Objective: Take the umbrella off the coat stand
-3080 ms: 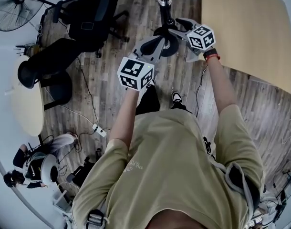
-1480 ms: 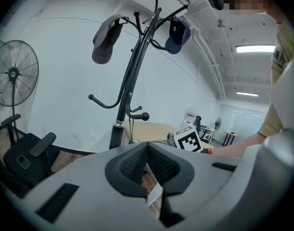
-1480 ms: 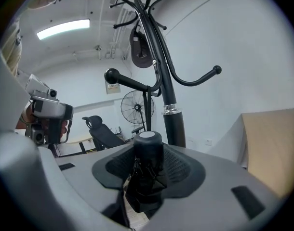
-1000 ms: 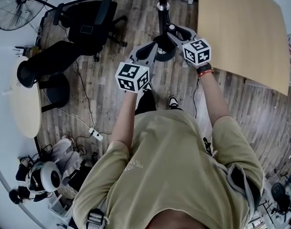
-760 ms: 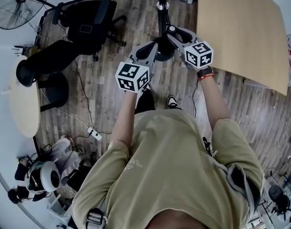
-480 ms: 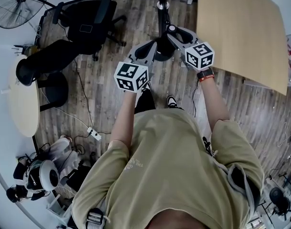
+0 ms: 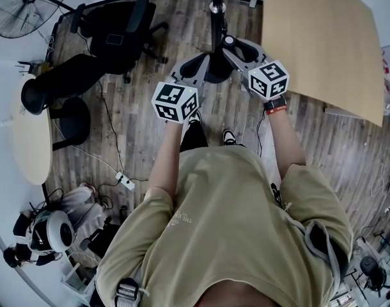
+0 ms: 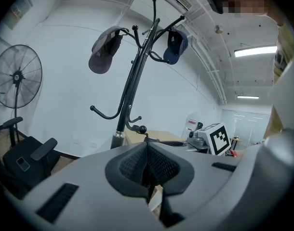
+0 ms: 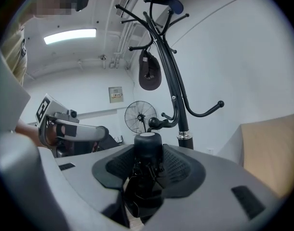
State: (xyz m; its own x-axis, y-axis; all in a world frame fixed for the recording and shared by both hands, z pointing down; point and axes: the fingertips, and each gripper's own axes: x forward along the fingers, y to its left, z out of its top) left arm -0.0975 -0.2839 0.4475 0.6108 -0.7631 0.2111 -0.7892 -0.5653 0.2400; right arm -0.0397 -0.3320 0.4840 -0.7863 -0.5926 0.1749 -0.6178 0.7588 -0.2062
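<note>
My right gripper [image 9: 148, 166] is shut on a black folded umbrella [image 9: 148, 146], whose round handle cap sticks up between the pads. In the head view the umbrella [image 7: 216, 69] hangs below the right gripper [image 7: 236, 47], just in front of the black coat stand's pole [image 7: 215, 8]. The coat stand [image 8: 132, 81] rises ahead with a grey cap [image 8: 103, 49] and a blue cap [image 8: 176, 41] on its hooks. The stand [image 9: 171, 76] also shows in the right gripper view. My left gripper [image 8: 147, 165] is shut with its pads together, left of the umbrella [image 7: 194, 69].
A standing fan [image 7: 29, 5] and two black office chairs [image 7: 118, 27] are at the left. A round pale table [image 7: 30, 136] lies further left. A large wooden tabletop [image 7: 323, 37] fills the right. Cables and a power strip [image 7: 128, 181] lie on the wood floor.
The right gripper has risen a little with the umbrella in it and come slightly nearer the camera. The left gripper has barely shifted.
</note>
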